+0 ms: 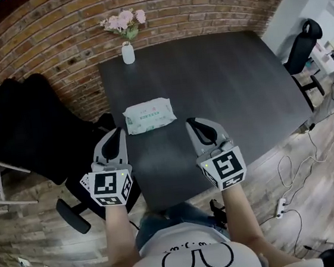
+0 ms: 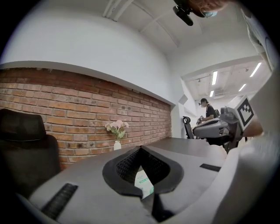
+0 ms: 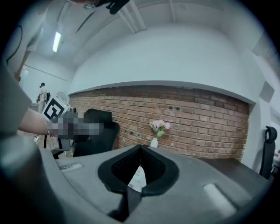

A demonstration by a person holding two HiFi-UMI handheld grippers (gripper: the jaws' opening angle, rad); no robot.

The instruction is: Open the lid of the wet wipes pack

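With the left gripper [image 1: 118, 132] and right gripper [image 1: 191, 123] both closed on nothing just near of the wipes pack [image 1: 148, 115], a poke at its lid, which is hard to make out, might shove the pack farther off.

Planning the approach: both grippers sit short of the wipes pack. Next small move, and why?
Probably ease the left gripper forward to the near left edge of the wipes pack to steady it. The pack lies flat and untouched on the table. Both the left gripper and the right gripper are just short of it, one on each side, jaws together and holding nothing.
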